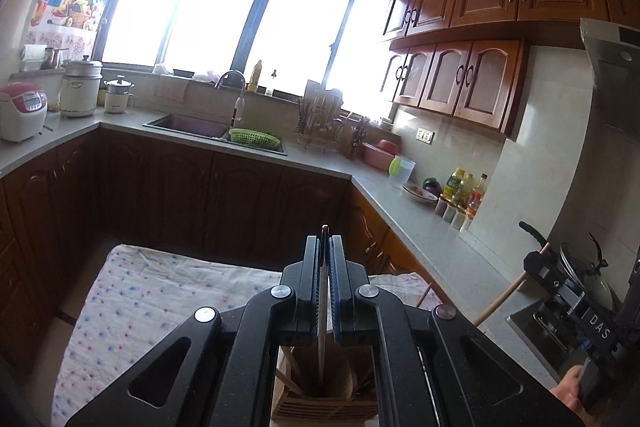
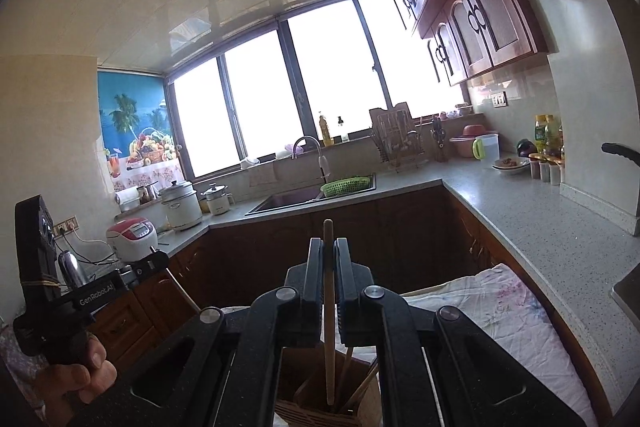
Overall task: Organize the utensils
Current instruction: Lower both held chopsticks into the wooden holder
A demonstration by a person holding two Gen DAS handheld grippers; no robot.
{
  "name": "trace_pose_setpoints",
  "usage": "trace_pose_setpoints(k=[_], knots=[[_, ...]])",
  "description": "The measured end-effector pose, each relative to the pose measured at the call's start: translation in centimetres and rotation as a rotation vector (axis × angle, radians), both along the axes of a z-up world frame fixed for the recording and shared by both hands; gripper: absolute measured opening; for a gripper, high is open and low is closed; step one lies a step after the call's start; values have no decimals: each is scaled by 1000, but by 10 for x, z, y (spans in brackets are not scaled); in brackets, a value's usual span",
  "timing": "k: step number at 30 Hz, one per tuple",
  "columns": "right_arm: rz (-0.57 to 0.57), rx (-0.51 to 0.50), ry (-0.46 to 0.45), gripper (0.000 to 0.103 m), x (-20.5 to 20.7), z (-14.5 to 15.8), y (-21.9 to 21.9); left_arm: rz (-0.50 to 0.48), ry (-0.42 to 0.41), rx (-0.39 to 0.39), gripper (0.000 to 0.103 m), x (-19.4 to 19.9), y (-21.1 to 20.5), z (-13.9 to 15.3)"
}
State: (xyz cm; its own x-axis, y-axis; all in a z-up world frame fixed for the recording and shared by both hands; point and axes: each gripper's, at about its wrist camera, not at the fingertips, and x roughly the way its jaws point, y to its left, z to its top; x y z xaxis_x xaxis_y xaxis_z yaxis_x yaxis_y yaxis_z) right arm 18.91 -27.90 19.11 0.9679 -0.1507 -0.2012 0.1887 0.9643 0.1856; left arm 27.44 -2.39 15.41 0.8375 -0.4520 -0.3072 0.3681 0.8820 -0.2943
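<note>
My left gripper (image 1: 325,247) is shut on a thin white-handled utensil (image 1: 322,307) that stands upright, its lower end down inside a wooden utensil holder (image 1: 320,399) below the fingers. My right gripper (image 2: 329,247) is shut on a wooden utensil handle (image 2: 329,315), also upright, its lower end inside the same wooden holder (image 2: 324,407) among several other wooden utensils. The right gripper also shows in the left wrist view (image 1: 568,291) at the right, with the wooden stick slanting below it. The left gripper shows at the left of the right wrist view (image 2: 92,295).
The holder stands on a table with a dotted white cloth (image 1: 132,307). A grey L-shaped counter (image 1: 420,227) carries a sink (image 1: 192,127), green basket (image 1: 252,138), dish rack (image 1: 320,123), bottles (image 1: 460,187) and rice cookers (image 1: 22,111). A stove with a lidded pot (image 1: 580,275) lies at right.
</note>
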Motion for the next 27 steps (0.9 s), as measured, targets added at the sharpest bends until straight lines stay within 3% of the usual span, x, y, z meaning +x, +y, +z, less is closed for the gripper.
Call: trace_pose_setpoints(k=[12, 18, 27], knots=[[-22, 22, 94, 5, 3, -64, -5, -17, 99, 10, 3, 15, 7, -58], [-33, 61, 149, 6, 7, -87, -16, -17, 112, 21, 4, 15, 10, -58], [-28, 69, 163, 6, 8, -87, -17, -13, 110, 34, 4, 13, 7, -56]])
